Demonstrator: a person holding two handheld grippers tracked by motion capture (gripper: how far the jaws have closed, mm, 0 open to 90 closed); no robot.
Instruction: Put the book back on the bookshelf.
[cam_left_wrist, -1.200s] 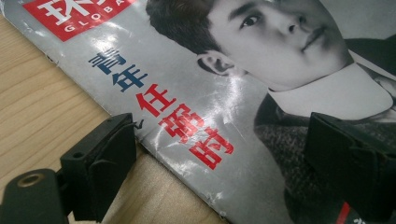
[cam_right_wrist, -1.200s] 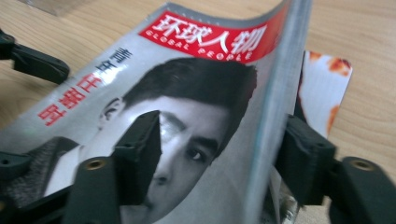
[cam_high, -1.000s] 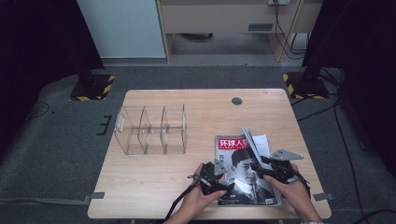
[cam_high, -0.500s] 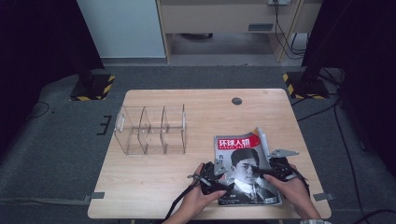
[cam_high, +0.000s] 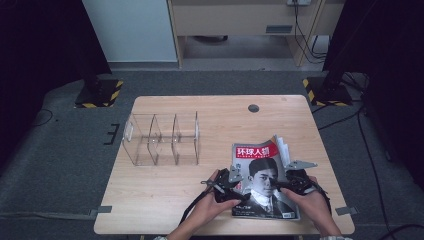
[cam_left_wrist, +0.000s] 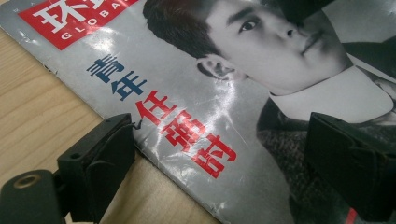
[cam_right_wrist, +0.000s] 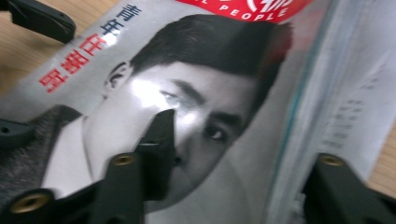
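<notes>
Clear acrylic organizer (cam_high: 162, 140) with bare compartments; both grippers' fingers spread wide astride the magazine (cam_high: 262, 172) edges.

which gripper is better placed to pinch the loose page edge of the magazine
Right. The right gripper sits at the glossy red-titled magazine's fanned page edge, open fingers straddling it; the left gripper is over the spine side.

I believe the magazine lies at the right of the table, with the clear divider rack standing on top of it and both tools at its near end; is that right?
Not quite: the clear divider rack does not stand on the magazine. The high view shows it on bare table to the magazine's left, apart from it. The rest holds: the magazine lies at the right, with the left tool and right tool at its near end.
</notes>
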